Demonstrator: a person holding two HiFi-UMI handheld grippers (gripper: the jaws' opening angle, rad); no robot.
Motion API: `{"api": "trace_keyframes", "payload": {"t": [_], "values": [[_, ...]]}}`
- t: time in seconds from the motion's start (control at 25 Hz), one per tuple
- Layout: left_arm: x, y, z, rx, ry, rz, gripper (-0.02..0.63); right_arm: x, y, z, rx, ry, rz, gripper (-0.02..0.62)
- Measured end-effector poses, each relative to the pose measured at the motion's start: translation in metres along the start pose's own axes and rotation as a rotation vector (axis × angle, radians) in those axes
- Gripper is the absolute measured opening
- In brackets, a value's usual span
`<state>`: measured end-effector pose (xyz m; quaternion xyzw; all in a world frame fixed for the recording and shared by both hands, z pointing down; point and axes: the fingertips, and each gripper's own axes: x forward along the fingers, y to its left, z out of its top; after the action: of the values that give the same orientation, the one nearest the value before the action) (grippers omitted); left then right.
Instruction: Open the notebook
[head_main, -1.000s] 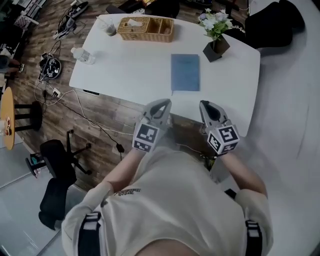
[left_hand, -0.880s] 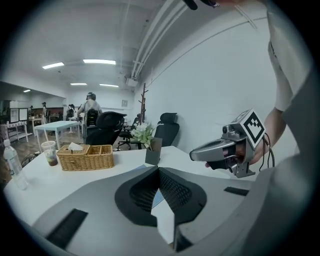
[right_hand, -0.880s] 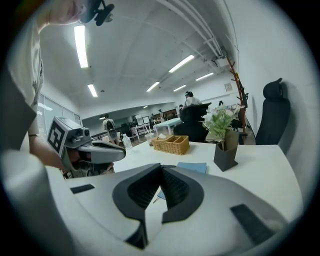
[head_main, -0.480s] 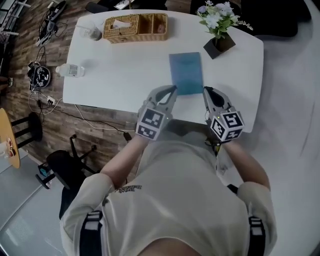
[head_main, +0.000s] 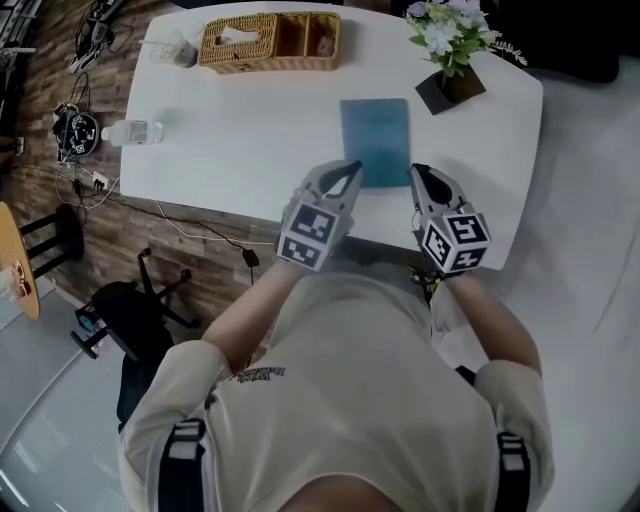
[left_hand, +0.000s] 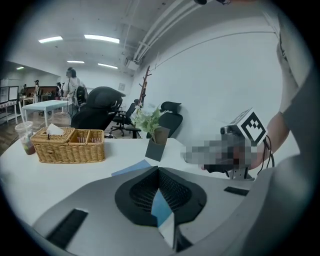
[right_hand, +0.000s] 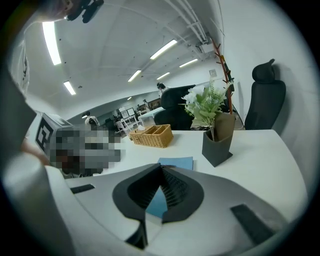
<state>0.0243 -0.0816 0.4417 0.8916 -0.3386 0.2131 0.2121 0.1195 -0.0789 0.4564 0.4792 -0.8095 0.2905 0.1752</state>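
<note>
Where my left gripper (head_main: 352, 168) hovers just left of the near end of the notebook (head_main: 376, 135), its jaws are together on nothing. My right gripper (head_main: 418, 172), equally closed and empty, hovers just right of that end. The notebook lies closed on the table (head_main: 250, 130). Beyond it stand a basket (head_main: 268, 42) and a potted plant (head_main: 452, 85).

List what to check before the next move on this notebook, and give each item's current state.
1. Blue notebook closed, flat on the white table: ok.
2. Left gripper near its near left corner, jaws shut, empty: not ok for gripping the cover.
3. Right gripper near its right corner, jaws shut, empty: not ok either.
4. Plant pot stands clear of the notebook: ok.
5. Which edge is the spine: cannot tell.
</note>
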Motion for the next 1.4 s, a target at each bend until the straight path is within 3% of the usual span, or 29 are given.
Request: {"api": "trace_keyframes", "payload": {"t": [0.28,0.36,0.56,0.68,1.0,1.4], "values": [[0.050,0.007,-0.030,-0.145,0.136,0.039,0.000,0.032,-0.036,-0.034,0.111,0.148,-0.075,0.006],[0.064,0.007,-0.038,-0.180,0.172,0.038,0.000,0.040,-0.042,-0.045,0.147,0.184,-0.084,0.055],[0.091,0.004,-0.056,-0.209,0.241,0.036,0.000,0.059,-0.052,-0.067,0.183,0.242,-0.105,0.057],[0.102,-0.002,-0.066,-0.238,0.266,0.021,0.000,0.066,-0.057,-0.080,0.197,0.268,-0.111,0.117],[0.116,-0.020,-0.098,-0.266,0.324,-0.008,0.000,0.066,-0.052,-0.112,0.256,0.319,-0.078,0.117],[0.120,-0.023,-0.108,-0.260,0.334,-0.004,0.001,0.065,-0.053,-0.109,0.274,0.298,-0.070,0.067]]}}
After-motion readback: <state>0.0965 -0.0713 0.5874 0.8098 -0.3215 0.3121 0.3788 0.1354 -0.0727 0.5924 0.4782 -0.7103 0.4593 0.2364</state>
